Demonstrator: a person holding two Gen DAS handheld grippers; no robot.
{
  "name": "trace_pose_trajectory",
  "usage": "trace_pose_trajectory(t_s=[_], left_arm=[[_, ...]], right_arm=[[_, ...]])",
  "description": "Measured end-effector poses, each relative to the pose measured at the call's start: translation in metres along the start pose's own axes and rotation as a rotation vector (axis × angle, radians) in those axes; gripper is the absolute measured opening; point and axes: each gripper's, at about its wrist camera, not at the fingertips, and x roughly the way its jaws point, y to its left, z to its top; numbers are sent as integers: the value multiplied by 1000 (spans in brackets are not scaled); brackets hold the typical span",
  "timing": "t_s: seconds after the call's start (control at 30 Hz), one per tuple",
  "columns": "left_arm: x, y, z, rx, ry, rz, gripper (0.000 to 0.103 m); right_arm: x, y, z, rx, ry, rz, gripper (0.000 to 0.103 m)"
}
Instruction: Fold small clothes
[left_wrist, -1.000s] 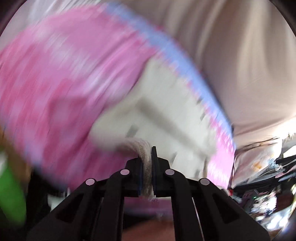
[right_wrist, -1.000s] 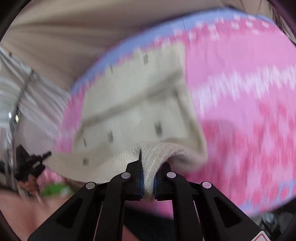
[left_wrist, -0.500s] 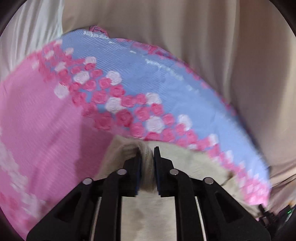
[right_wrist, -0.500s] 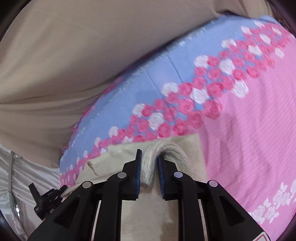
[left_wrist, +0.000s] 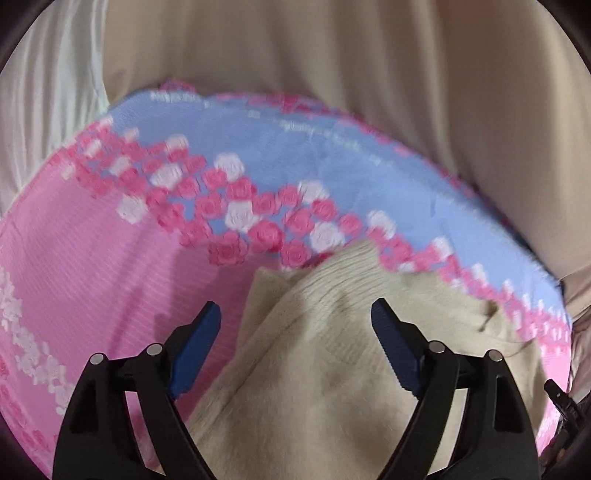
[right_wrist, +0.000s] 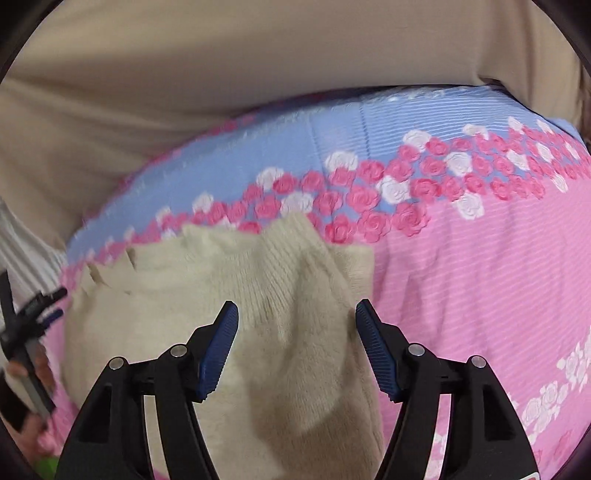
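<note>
jaws of the left gripper (left_wrist: 295, 321) and right gripper (right_wrist: 297, 321) are being held spread, gripping nothing, over a fuzzy cream ribbed-knit garment (right_wrist: 229, 295) on a pink-and-blue rose-patterned blanket (right_wrist: 461, 258).

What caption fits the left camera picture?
Open left gripper above cream knitted garment on pink rose-patterned blanket.

Fuzzy knit garment (left_wrist: 332, 369) — ribbed cloth bedspread (left_wrist: 92, 277).
</note>
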Motion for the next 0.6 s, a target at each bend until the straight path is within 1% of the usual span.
trace_pose_trajectory(t_s=[0.03,0.07,0.1,0.13,0.17,0.23,0.27,0.3,0.33,0.37,0.4,0.43,0.47,0.5,0.53,0.6], left_arm=[[9,-3,0,16,29,-4,42],[19,-6,0,44,69,-20,7],[23,-9,0,63,99,-39,7],[15,-10,2,61,71,-56,7],[1,-10,7,62,31,-89,7],[-16,-10,16,58,-17,-96,7],[-20,-9,23,45,-31,-87,7],[-16,-8,28,35,-29,-67,7],[-7,-8,32,34,-19,-39,7],[5,-9,34,43,-3,-3,8],[26,-10,32,63,37,44,8],[41,-10,28,66,74,78,9],[44,-7,26,52,90,92,9],[38,-2,24,11,73,66,12],[27,2,22,-19,50,37,13],[0,5,17,-31,25,19,15]], right_arm=[[5,2,0,-8,8,15,46],[11,2,1,4,34,36,6],[7,0,3,22,11,53,7],[-5,-1,6,32,-38,77,6],[-19,-2,9,43,-87,90,6],[-39,-8,14,76,-149,96,6],[-40,-14,17,98,-160,92,6],[-28,-24,21,128,-128,76,6],[-9,-32,22,145,-70,66,7],[13,-40,21,156,1,52,8],[35,-47,16,168,75,25,8],[40,-49,13,177,83,19,8],[27,-46,12,188,29,29,10],[13,-42,11,185,-16,34,16],[-7,-36,9,168,-75,25,17],[-36,-26,1,127,-138,38,23]])
